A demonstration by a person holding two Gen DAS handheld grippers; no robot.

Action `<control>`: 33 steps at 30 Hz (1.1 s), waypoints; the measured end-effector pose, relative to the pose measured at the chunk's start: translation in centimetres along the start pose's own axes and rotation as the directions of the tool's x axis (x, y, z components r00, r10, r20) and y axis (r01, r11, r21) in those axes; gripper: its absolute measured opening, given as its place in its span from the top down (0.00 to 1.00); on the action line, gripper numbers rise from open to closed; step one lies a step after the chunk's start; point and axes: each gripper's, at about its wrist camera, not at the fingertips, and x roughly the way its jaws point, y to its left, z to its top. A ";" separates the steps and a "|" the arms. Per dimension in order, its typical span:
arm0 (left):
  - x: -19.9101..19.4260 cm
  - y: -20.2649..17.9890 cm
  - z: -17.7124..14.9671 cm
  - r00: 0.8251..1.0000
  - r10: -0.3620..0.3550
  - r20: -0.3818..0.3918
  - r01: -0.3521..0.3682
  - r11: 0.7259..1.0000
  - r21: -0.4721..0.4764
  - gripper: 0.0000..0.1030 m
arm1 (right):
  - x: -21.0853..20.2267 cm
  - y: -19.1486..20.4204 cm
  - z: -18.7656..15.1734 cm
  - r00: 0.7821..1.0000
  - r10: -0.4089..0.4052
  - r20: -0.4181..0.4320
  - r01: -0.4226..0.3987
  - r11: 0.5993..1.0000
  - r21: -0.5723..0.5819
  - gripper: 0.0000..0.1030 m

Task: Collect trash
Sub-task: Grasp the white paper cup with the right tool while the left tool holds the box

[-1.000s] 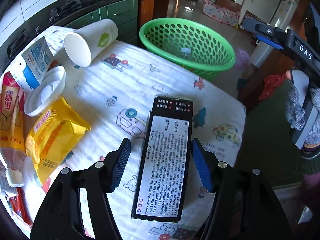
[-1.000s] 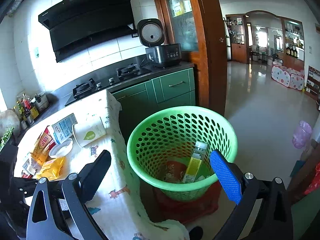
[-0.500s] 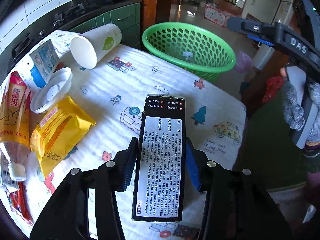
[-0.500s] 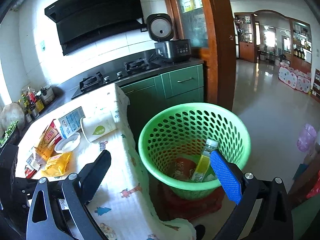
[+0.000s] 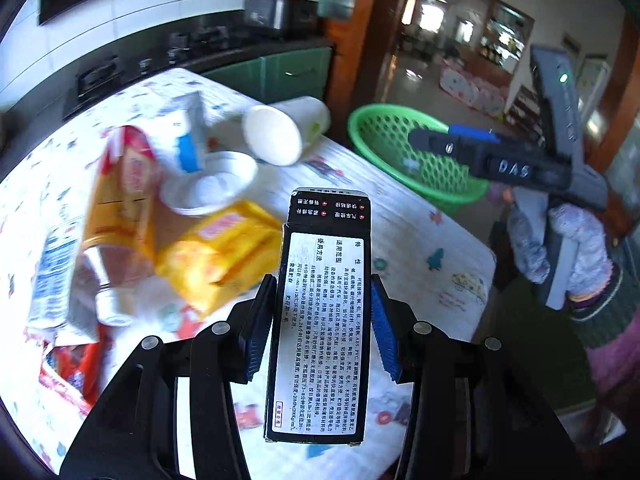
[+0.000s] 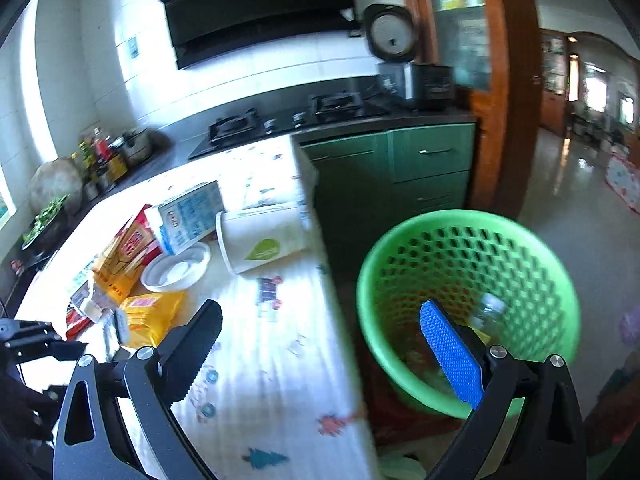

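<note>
While we count from the biggest thing down, we find one table [image 6: 280, 360] under a white cartoon-print cloth, one green perforated basket [image 6: 472, 240] on the floor just past the table's right-hand edge, and a cluster of trash at the table's far left. In that cluster we see one white paper cup [image 6: 264, 240] on its side, one blue-and-white carton [image 6: 188, 216], one orange-and-red pack [image 5: 124, 200], one yellow packet [image 5: 224, 252] and one white lid [image 5: 212, 184].

One black box [image 5: 320, 320] with a white printed label sits between the blue pads of our left gripper [image 5: 320, 320], which are clamped on its long sides; the box looks lifted over the cloth, though we cannot be sure. Our right gripper [image 6: 320, 344] stands wide apart with nothing between its fingers, straddling the table edge and the basket rim. One clear bottle [image 6: 488, 308] lies blurred inside the basket.

Bare cloth runs between the cluster and the right-hand edge. Beyond are a dark stove counter, green cabinets and a glossy floor.
</note>
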 end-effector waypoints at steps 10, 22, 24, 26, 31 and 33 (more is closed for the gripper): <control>-2.1 3.5 0.2 0.997 0.046 0.057 -0.041 0.996 -0.082 0.56 | 6.2 3.4 2.7 0.992 0.094 -0.084 -0.103 0.989 -0.109 0.07; -2.3 5.0 0.5 0.997 0.056 0.055 -0.049 0.993 -0.107 0.56 | 12.6 3.9 5.0 0.976 0.129 -0.175 -0.154 0.978 -0.142 0.07; -2.2 5.1 0.5 0.997 0.054 0.052 -0.048 0.993 -0.109 0.56 | 13.4 3.8 5.3 0.971 0.140 -0.194 -0.168 0.976 -0.136 0.07; -2.0 5.2 0.6 0.997 0.052 0.051 -0.047 0.993 -0.110 0.56 | 14.2 3.6 5.5 0.969 0.139 -0.204 -0.168 0.977 -0.129 0.07; -1.6 5.5 0.5 0.998 0.054 0.041 -0.049 0.992 -0.119 0.56 | 15.5 3.3 5.7 0.957 0.175 -0.233 -0.202 0.975 -0.097 0.07; -1.7 5.5 0.5 0.998 0.055 0.041 -0.050 0.991 -0.121 0.56 | 15.7 3.2 5.7 0.955 0.180 -0.236 -0.205 0.975 -0.083 0.07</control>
